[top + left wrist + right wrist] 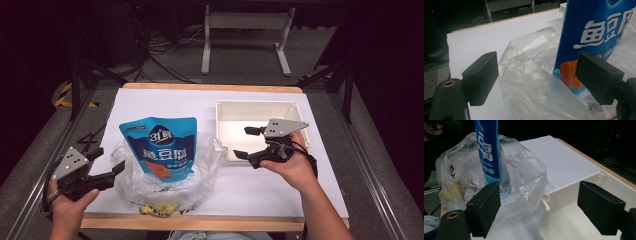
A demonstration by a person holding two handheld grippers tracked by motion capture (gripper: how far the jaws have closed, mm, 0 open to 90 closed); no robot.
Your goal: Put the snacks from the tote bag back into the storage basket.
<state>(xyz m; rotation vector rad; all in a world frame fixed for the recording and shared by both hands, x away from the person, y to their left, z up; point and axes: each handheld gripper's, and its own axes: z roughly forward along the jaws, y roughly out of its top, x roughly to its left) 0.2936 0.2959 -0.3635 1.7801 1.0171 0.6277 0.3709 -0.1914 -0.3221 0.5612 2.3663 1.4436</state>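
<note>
1. Pouch (160,145), blue, is standing upright inside a crumpled clear plastic bag (205,165) on the white table (165,102); it is serving as landmark below.
2. The bag is spreading around the pouch on all sides, and its near rim is reaching almost to the table's wooden front edge, where yellow print is showing through the film.
3. A white tray (257,106) is sitting to the right of the pouch, near the bag and apart from it; the tray's far wall is lying close to the table's far edge.
4. Open white surface is lying beyond the pouch toward the far edge, and to its left.
5. The left gripper (107,167) is hovering left of the pouch at the table's left edge, jaws spread wide with nothing between them; in the left gripper view (536,77) the bag film and the pouch's lower corner are showing in the gap.
6. The right gripper (248,142) is hovering right of the pouch over the tray's near-left part, jaws wide apart and empty; in the right gripper view (537,207) the tray's corner is lying between them.
7. Writing: the pouch is showing "31" in a top emblem, large white characters reading 鱼豆腐, and the partial word "tofu" in the right gripper view. Smaller print is too blurred to read.
</note>
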